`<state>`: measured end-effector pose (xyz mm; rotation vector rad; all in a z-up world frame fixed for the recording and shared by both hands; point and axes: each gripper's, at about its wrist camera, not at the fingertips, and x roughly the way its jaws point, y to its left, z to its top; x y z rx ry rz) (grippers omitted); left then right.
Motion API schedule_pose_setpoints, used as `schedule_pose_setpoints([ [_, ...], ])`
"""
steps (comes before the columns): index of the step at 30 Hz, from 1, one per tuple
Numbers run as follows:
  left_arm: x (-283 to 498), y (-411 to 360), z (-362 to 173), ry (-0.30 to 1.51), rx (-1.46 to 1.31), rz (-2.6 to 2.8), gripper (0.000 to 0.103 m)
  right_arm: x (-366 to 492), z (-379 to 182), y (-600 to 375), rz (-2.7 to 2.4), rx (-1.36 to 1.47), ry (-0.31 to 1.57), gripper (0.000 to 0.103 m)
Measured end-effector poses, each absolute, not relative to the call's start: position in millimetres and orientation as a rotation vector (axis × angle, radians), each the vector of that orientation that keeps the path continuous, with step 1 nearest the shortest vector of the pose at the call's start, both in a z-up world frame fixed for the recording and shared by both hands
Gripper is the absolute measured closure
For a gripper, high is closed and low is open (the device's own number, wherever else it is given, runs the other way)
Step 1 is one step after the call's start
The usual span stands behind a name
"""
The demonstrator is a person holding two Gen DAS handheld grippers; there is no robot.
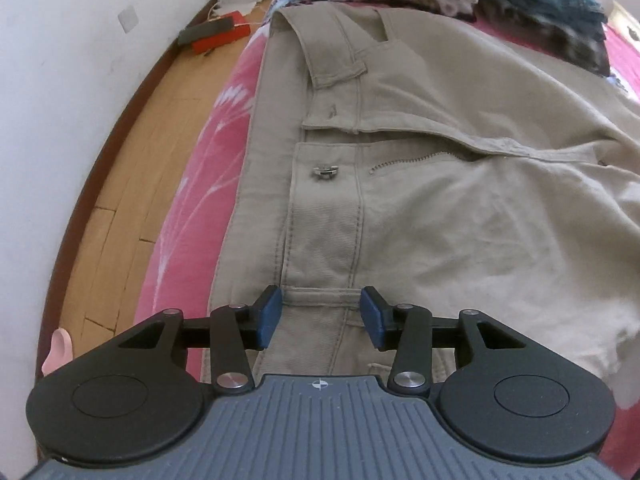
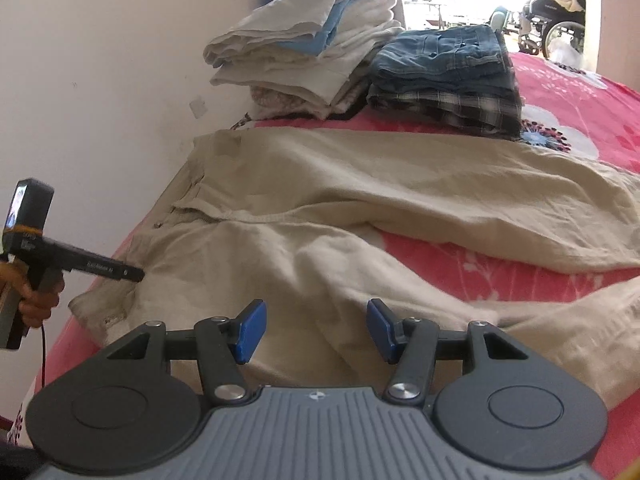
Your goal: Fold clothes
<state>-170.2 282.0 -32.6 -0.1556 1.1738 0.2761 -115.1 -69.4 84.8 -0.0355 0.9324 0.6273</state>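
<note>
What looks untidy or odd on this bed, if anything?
The khaki trousers lie unfolded and rumpled across the pink floral bedspread, fly unzipped and waistband open, while two stacks beyond them, one white and one of denim and plaid, sit neatly folded. Both grippers are open, gripping nothing.

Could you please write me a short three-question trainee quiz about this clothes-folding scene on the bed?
1. True or false: the left gripper is shut on the waistband of the khaki trousers.
2. Multiple choice: which lies on top of the darker folded stack beyond the trousers? A) a red towel B) a blue denim garment C) a black coat
3. Fill in: the trousers lie spread on a ____ floral bedcover.

Key
1. False: both blue pads stand apart, straddling the waistband, and the right gripper is open too.
2. B
3. pink
</note>
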Motion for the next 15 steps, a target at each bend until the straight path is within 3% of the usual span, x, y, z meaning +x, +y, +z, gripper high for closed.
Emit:
schedule_pose_setpoints([
  [15,-203,263,-21,1.130,-0.104,0.165,0.060,-114,100,-119,0.449,0.047,0.874,0.045],
])
